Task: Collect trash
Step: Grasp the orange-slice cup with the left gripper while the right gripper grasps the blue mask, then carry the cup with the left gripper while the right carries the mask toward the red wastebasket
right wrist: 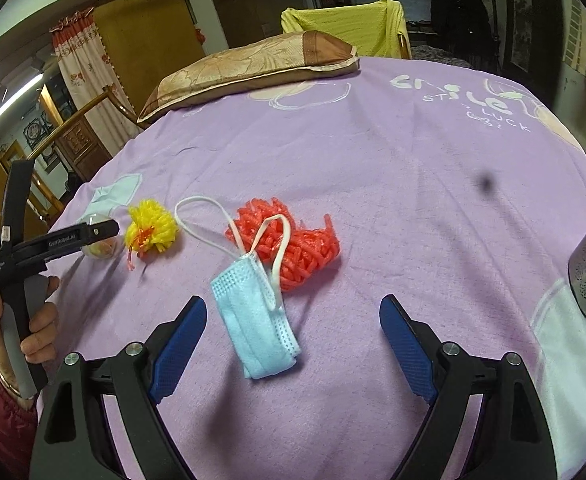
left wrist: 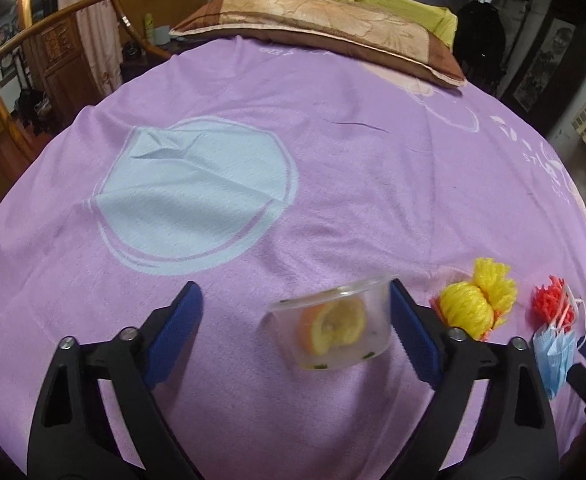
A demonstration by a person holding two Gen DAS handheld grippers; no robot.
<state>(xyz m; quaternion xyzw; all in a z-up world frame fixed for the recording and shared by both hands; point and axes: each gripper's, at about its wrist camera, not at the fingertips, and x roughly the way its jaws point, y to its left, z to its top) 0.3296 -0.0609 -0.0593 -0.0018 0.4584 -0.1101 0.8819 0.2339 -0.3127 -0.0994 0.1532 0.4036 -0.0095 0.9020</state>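
While sheet (left wrist: 333,160) lies flat, my left claw (left wrist: 295,308) gapes wide; cup (left wrist: 331,326) with fruit slices between jaws, right pad maybe touching rim, left pad well apart. Yellow net (left wrist: 475,298) beside, then red net (left wrist: 551,302), mask (left wrist: 555,354). My right claw (right wrist: 293,316) wide open, grips nothing; mask (right wrist: 255,320) between jaws, strap over red net (right wrist: 293,244).

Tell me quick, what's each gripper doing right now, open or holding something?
Left gripper: open, fingers either side of the cup, one finger at its rim, not gripped.
Right gripper: open, holding nothing, mask between its fingers.
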